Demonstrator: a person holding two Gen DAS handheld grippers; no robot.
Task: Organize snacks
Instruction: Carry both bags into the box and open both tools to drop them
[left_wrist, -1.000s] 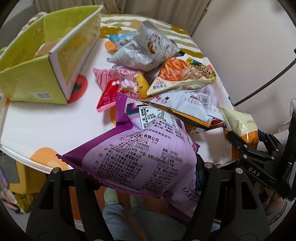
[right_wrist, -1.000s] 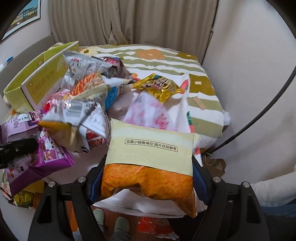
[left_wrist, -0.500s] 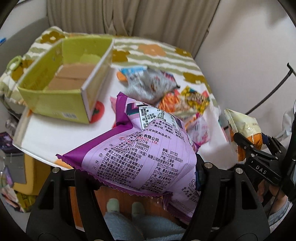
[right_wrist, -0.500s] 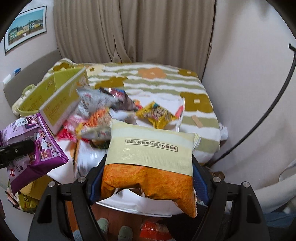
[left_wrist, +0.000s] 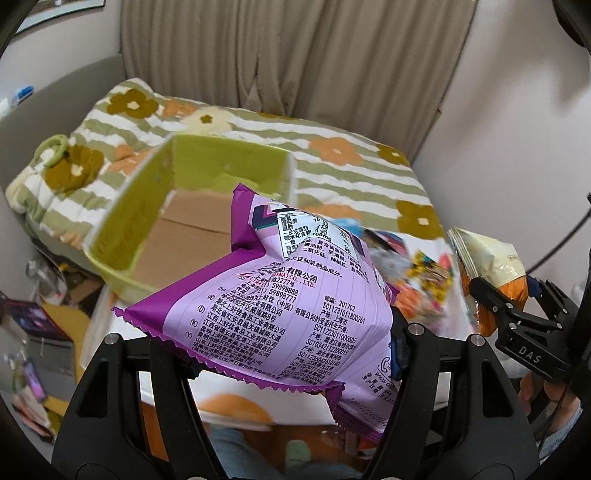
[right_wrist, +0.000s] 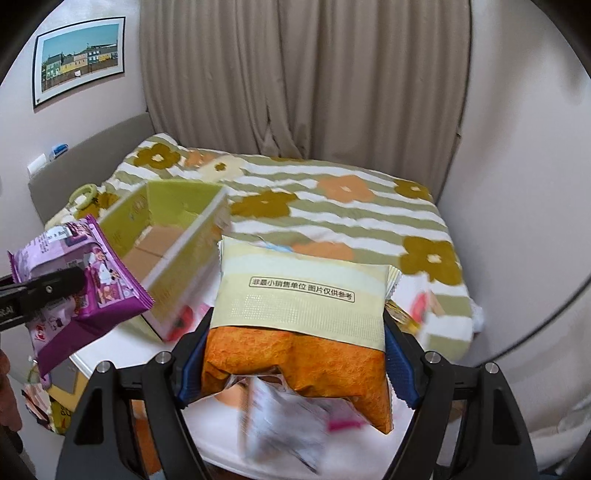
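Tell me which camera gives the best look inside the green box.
The left wrist view: the green box sits just past the purple snack bag in the left claw, showing its bare brown floor. The right wrist view catches the box from the side, so its white wall hides most of the floor.

Left gripper (left_wrist: 295, 354) and right gripper (right_wrist: 291, 365) both tilt downward, each clamped on a snack bag.

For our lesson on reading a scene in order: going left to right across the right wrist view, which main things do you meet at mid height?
Purple snack bag shut in the left gripper → open yellow-green cardboard box → cream-and-orange snack bag shut in the right gripper → flowered striped bedspread.
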